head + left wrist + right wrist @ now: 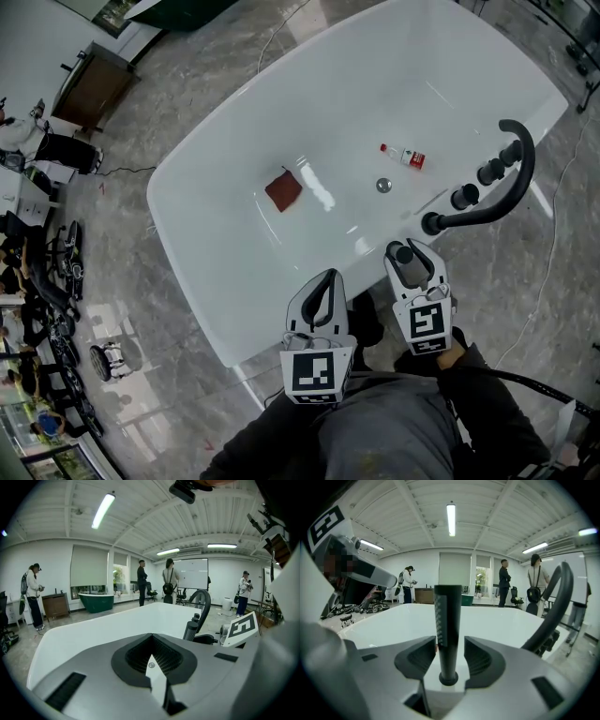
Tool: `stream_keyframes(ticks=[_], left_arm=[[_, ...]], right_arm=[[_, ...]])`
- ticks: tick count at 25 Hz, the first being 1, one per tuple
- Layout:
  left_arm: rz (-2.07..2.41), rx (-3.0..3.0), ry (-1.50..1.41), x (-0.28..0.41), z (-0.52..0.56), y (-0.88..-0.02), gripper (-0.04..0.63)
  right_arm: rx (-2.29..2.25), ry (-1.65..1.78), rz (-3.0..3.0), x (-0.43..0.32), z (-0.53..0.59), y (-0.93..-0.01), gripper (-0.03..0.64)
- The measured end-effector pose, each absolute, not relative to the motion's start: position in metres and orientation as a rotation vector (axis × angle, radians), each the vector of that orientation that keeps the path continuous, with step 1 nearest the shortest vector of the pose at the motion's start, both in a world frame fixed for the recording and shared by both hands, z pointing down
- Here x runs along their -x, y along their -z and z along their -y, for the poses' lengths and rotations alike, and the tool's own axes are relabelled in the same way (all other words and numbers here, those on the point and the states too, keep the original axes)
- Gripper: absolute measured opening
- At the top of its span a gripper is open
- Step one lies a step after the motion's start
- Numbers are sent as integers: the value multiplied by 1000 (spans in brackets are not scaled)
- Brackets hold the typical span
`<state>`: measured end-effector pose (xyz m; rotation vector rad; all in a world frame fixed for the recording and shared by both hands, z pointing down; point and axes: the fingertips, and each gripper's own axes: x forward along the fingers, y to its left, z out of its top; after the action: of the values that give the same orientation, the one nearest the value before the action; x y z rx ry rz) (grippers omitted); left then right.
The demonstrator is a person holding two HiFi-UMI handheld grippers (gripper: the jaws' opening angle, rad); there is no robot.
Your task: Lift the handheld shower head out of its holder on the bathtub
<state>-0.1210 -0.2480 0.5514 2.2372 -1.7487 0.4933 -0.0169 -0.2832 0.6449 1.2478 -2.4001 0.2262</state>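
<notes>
The bathtub [206, 272] is smooth, glossy white. The shower head handle [448, 620] is matt black with a finely ribbed strip. The floor [197, 84] looks like polished grey stone. The right gripper [450, 641] has a matt grey plastic shell and ribbed black pads [480, 656].

shower head [448, 620]: slim black cylinder with a ribbed strip down its left side, standing upright
holder [448, 679]: dark round socket on the tub rim; the shower head's foot is seated in it
bathtub [234, 234]: glossy white oval
place: holder and head at 5 o'clock on the tub rim, head view
</notes>
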Motion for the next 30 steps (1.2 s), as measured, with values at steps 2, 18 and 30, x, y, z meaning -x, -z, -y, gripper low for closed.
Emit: stream_keyframes(ticks=[2, 18, 30], left_arm=[[1750, -2237, -493, 123, 248, -551, 3], [1760, -2236, -476, 129, 243, -546, 3], [1762, -2234, -440, 126, 243, -510, 3]], right_arm=[[-1253, -218, 2389, 18, 284, -647, 190], [-1246, -212, 2411, 20, 284, -643, 140], [-1271, -166, 2481, 19, 288, -566, 140]])
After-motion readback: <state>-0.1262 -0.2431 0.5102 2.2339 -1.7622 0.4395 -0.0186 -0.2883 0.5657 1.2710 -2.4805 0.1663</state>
